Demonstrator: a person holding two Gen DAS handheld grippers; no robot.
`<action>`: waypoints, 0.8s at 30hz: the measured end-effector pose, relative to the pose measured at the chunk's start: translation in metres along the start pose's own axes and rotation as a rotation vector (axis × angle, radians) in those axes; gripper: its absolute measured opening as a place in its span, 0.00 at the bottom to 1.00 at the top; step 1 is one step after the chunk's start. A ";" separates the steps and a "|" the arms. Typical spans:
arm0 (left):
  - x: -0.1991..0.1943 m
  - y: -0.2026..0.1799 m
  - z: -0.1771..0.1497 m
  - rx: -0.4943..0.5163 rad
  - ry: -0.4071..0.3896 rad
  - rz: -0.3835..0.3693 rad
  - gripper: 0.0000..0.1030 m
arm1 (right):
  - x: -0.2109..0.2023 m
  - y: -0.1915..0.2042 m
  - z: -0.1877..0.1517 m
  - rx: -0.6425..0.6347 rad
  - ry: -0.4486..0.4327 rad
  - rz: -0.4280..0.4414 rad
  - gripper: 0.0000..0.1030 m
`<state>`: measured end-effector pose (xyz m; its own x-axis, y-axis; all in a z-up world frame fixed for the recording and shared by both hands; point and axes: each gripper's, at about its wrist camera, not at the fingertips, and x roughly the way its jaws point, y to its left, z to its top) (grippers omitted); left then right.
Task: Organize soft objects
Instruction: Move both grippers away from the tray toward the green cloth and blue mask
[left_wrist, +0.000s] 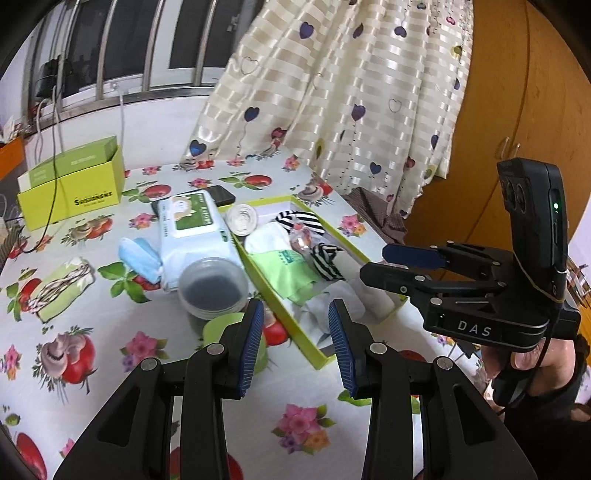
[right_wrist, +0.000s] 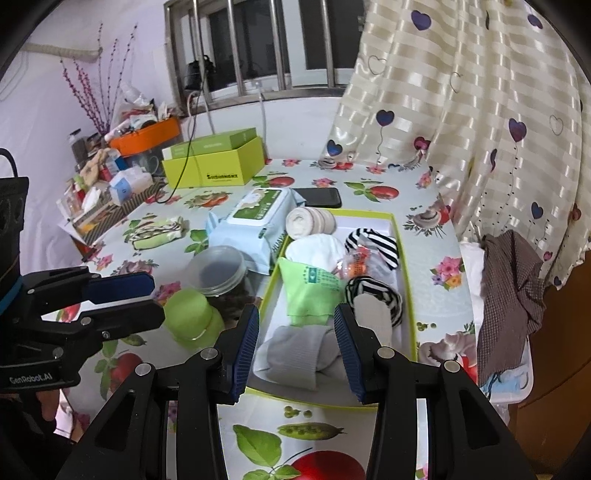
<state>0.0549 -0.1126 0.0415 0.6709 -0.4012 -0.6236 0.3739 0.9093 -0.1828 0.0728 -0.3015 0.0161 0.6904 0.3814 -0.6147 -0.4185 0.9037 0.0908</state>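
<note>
Both grippers hang above the tabletop (left_wrist: 110, 350) with jaws released, nothing between them. The shallow green tray (right_wrist: 404, 258) already holds rolled socks; the grey sock (right_wrist: 295, 354) lies straight ahead of the right gripper (right_wrist: 295, 343), just beyond its jaws. Still loose are the blue cloth (left_wrist: 140, 258) and the green striped roll (left_wrist: 62, 288), both ahead and off to the left of the left gripper (left_wrist: 295, 339). That hand looks nearer to them, and the blue cloth's long axis runs slantwise across its jaws.
</note>
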 end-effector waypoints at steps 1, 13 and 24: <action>-0.002 0.003 -0.001 -0.005 -0.003 0.005 0.37 | 0.000 0.002 0.000 -0.003 0.000 0.003 0.40; -0.016 0.033 -0.013 -0.059 -0.011 0.071 0.37 | 0.006 0.033 0.006 -0.054 0.003 0.047 0.40; -0.027 0.076 -0.024 -0.133 -0.006 0.137 0.37 | 0.017 0.065 0.017 -0.125 0.010 0.099 0.42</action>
<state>0.0494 -0.0297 0.0261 0.7135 -0.2734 -0.6451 0.1917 0.9618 -0.1956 0.0677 -0.2334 0.0249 0.6364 0.4653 -0.6152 -0.5553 0.8300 0.0532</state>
